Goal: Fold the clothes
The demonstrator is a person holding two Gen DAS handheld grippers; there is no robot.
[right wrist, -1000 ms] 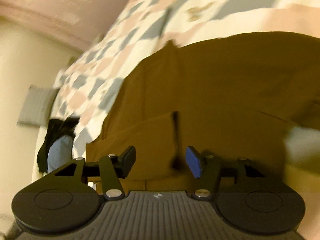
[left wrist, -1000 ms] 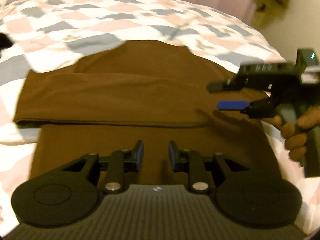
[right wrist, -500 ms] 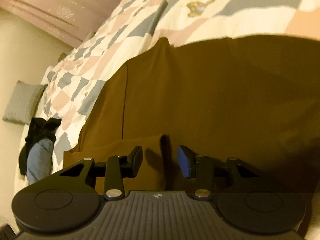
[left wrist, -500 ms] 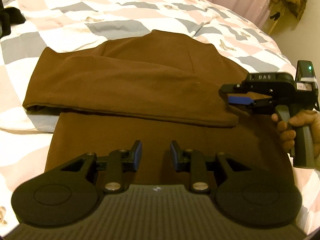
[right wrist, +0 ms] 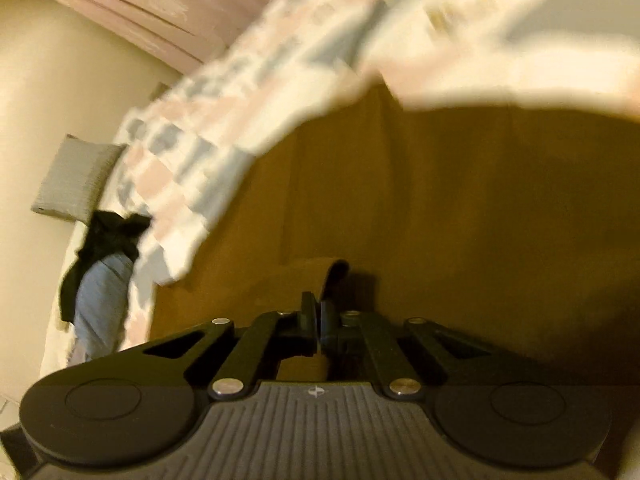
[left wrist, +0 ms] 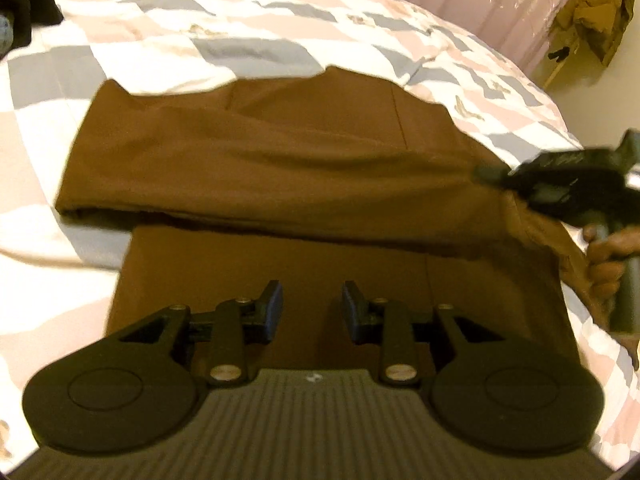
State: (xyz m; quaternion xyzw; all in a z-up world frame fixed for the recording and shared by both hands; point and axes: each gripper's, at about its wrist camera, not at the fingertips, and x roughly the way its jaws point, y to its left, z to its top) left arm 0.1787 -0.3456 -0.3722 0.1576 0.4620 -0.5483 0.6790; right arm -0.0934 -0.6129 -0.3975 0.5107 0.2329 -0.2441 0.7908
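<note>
A brown garment (left wrist: 280, 160) lies on the bed, its far part folded over into a long band. My left gripper (left wrist: 312, 308) hovers over the near flat part, open a little, with nothing between its blue pads. At the right end of the folded band my right gripper (left wrist: 492, 174) is shut on the brown cloth and lifts a bunch of it. In the right wrist view the right gripper (right wrist: 319, 320) has its pads pressed together on a fold of the brown garment (right wrist: 480, 220) that sticks up between them.
A checked grey, pink and white quilt (left wrist: 240, 20) covers the bed. Dark and blue clothes (right wrist: 104, 248) lie in a heap near a grey pillow (right wrist: 76, 180). An olive jacket (left wrist: 600, 12) hangs by a pink curtain (left wrist: 500, 8). A hand (left wrist: 608, 264) holds the right gripper's handle.
The right gripper's jaws have gone from wide apart to shut on the garment's right end, which now bunches upward. The left wrist view has shifted sideways over the garment; its jaws look the same.
</note>
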